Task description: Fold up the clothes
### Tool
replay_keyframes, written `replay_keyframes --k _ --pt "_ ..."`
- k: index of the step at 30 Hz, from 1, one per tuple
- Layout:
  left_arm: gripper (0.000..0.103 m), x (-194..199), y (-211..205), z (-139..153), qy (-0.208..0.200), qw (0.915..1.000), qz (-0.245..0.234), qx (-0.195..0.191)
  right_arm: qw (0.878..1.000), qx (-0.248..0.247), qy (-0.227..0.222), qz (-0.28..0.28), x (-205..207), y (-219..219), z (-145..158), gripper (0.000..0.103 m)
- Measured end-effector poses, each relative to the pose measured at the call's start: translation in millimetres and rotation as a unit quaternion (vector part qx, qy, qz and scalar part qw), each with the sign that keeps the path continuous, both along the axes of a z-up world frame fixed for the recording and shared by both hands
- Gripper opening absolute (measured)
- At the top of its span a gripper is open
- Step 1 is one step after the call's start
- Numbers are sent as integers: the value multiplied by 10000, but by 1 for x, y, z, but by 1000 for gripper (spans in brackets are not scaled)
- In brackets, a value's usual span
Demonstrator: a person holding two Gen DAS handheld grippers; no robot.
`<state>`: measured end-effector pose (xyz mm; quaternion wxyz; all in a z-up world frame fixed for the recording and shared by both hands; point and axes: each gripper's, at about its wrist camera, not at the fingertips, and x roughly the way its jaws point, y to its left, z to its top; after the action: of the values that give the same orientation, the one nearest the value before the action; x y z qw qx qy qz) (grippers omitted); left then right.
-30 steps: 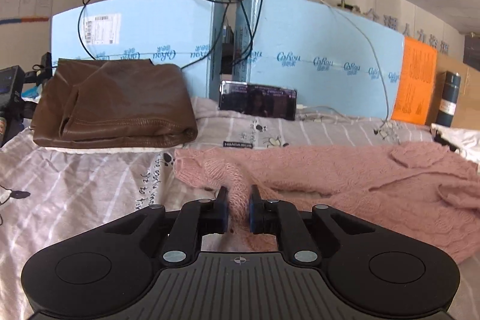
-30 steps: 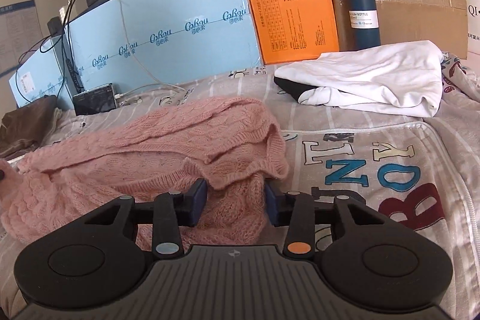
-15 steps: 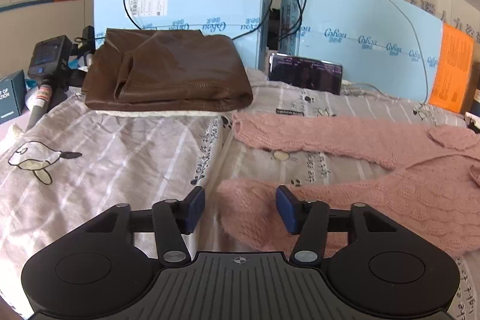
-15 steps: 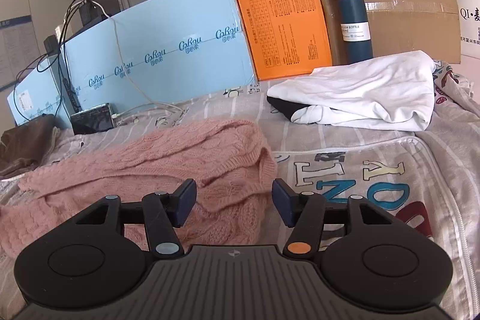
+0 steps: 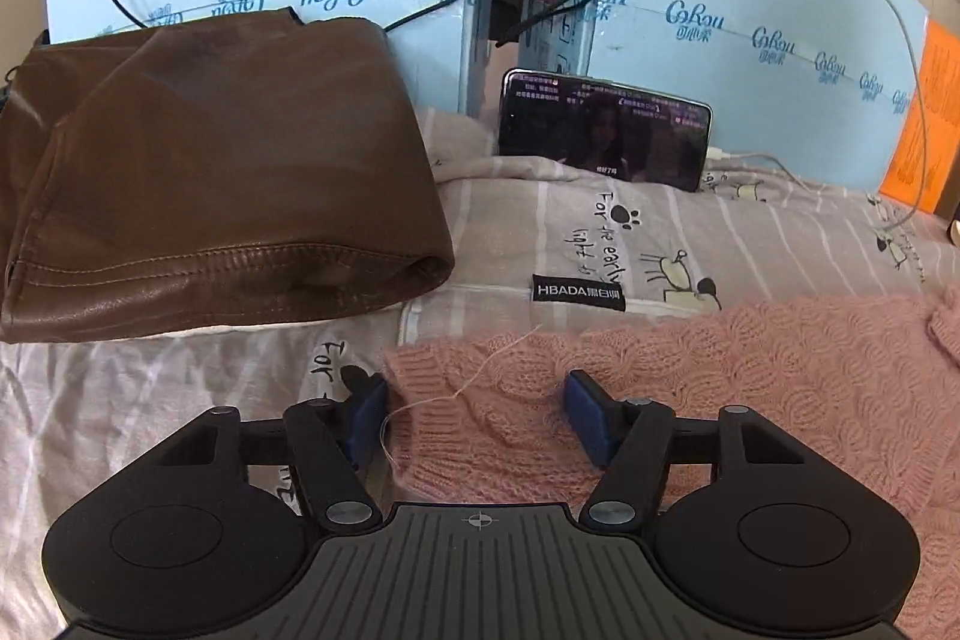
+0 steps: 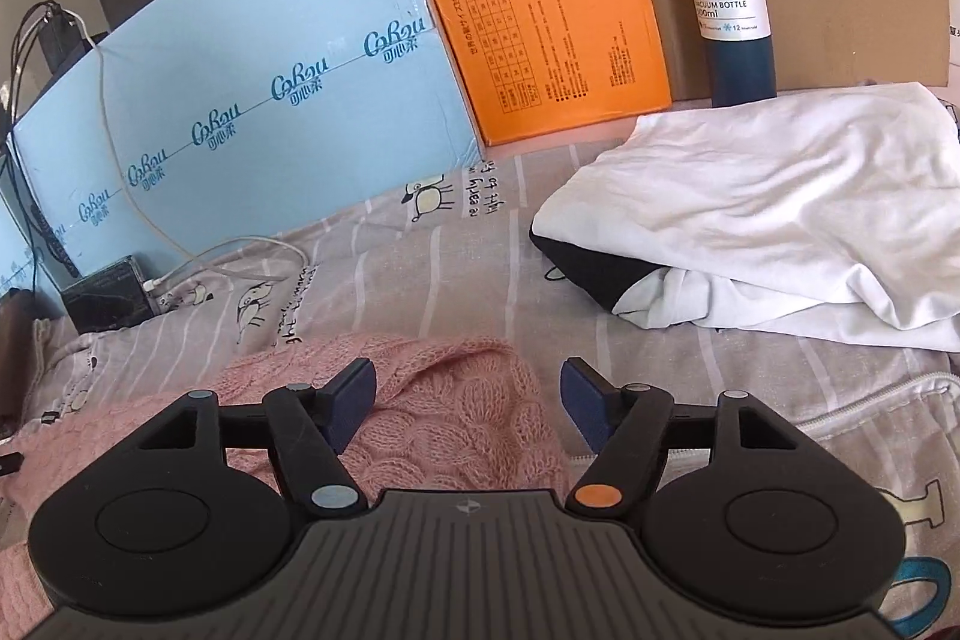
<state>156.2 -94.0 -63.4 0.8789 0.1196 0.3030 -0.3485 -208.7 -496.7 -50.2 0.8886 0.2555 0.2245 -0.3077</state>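
Left gripper [image 5: 477,415]: angled down over the bed, jaws closing, pads not yet pressing; pink sweater [image 5: 750,388] cuff edge lies between them. A second ago it pinched the knit shut.

Right gripper [image 6: 468,409]: angled down, jaws opening, released; sweater hem [image 6: 456,400] beneath, previously gripped.

Bedsheet [image 5: 150,400]: bare to near left. Brown leather garment [image 5: 210,172] far left, phone [image 5: 606,130] far centre, white garment [image 6: 780,214] far right, well apart from the sweater.

office room, bedsheet [image 6: 456,244], stacked boxes [image 6: 252,100]
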Motion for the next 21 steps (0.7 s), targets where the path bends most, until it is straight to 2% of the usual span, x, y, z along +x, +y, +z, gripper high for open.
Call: replay_keyframes --k 1,2,3,4,9,12,14,16,17,18,19,21 --pt "32 -3 -3 0 -166 9998 -58 102 9999 -106 17 43 4 3 1 66" --pt "29 -5 -6 -1 -302 9993 -95 185 9997 -226 24 95 7 6 3 66" --pt "21 -5 -9 -1 -435 9986 -123 284 9993 -345 30 147 10 9 5 66" --pt "18 -6 -12 -2 -578 9974 -137 402 9987 -464 37 198 13 12 7 66" --pt "19 -2 -29 1 -1139 9902 -104 799 9941 -863 76 651 30 25 19 66" --pt "27 -11 -38 5 -1430 9858 2 886 9877 -864 -1 1306 43 40 26 66" --pt "35 -24 -41 13 -1649 9833 145 758 9788 -812 -6 1882 54 54 27 67" --pt "67 -44 -45 23 -1820 9819 331 398 9673 -716 147 2429 73 72 22 67" --pt "74 -52 -46 28 -1807 9829 320 156 9603 -666 227 2699 83 82 19 67" --pt "83 -59 -46 32 -1629 9863 200 -146 9570 -659 368 2801 91 88 15 67" --pt "88 -65 -46 35 -1301 9902 -16 -503 9538 -658 516 2886 98 93 10 68" --pt "90 -74 -47 40 -617 9900 -497 -1163 9499 -640 795 2954 112 101 1 69"
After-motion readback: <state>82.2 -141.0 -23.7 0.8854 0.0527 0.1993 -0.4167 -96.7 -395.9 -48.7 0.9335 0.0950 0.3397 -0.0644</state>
